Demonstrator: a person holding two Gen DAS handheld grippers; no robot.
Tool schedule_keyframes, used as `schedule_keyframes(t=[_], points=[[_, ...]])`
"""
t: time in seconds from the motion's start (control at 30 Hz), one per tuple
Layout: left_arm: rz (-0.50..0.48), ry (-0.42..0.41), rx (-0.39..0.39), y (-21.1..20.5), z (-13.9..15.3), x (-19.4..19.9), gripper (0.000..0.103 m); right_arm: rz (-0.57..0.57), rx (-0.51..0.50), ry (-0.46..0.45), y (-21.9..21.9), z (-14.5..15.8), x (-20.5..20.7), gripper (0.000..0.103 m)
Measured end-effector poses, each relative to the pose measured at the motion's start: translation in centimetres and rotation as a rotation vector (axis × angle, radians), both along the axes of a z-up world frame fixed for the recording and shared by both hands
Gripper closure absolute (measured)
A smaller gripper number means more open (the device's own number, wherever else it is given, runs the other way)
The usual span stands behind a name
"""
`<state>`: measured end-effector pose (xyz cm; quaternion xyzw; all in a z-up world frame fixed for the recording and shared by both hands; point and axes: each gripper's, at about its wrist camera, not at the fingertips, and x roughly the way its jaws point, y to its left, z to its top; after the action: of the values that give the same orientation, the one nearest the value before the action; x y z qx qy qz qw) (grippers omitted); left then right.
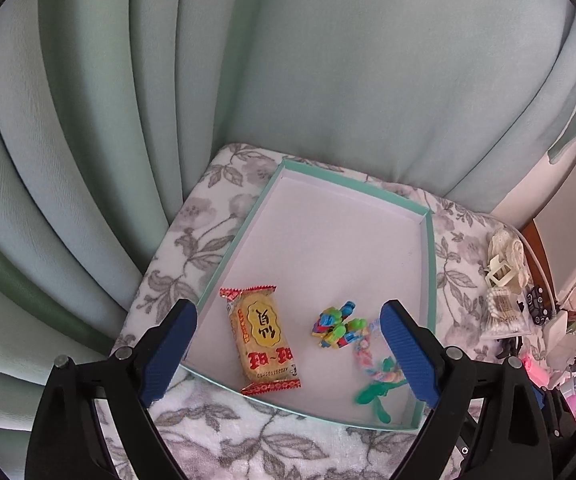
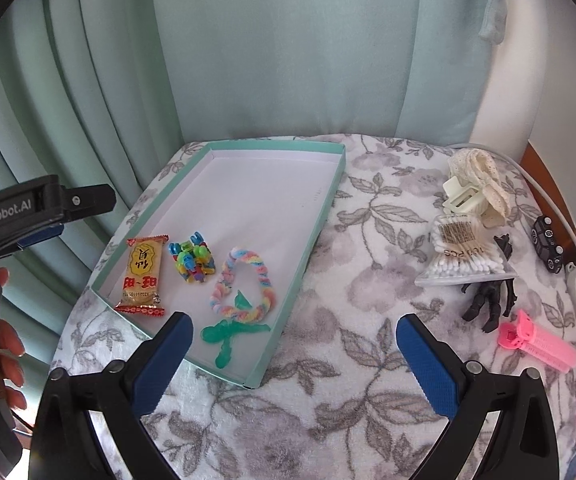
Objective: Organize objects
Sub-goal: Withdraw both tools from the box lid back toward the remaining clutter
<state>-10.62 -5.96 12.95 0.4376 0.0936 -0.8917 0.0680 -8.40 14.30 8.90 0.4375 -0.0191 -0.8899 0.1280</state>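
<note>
Both my left gripper [image 1: 288,354] and right gripper [image 2: 290,360] are spread, empty. The cotton-swab bag [image 2: 462,254] lies on the blanket [image 2: 328,380], outside the tray [image 2: 312,220]. Judged light, crinkly, slippery; I pinch its upper edge.

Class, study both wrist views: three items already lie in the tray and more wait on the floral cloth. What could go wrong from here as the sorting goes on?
1. The cotton swab bag rests against the black claw toy; grabbing one may drag the other.
2. The tray is shallow and sits on soft cloth, so a nudge from the open right gripper might shift it.
3. The pink clip lies near the edge and could slip off.
</note>
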Motion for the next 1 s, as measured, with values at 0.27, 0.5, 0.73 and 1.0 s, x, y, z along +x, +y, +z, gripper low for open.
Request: schedule_keyframes(t=[0.27,0.5,0.73,1.0], points=[[-0.101,-0.017,-0.015,3.4,1.7,-1.3,0.010,-0.056,-0.023,0.015,3.5,0.6,-0.2,0.000],[-0.179,-0.028,0.016,7.6,1.2,-1.4,0.010,-0.127,-0.015,0.024,7.6,0.9,-0.4,0.000],[-0.240,-0.078,0.017,12.9,-2.5,-0.7,0.010,-0.229,0.012,-0.013,12.8,-1.0,0.3,0.000],[-0.303,-0.155,0.064,17.0,-6.1,-0.7,0.010,-0.309,0.030,-0.050,16.9,-2.8,0.7,0.000]])
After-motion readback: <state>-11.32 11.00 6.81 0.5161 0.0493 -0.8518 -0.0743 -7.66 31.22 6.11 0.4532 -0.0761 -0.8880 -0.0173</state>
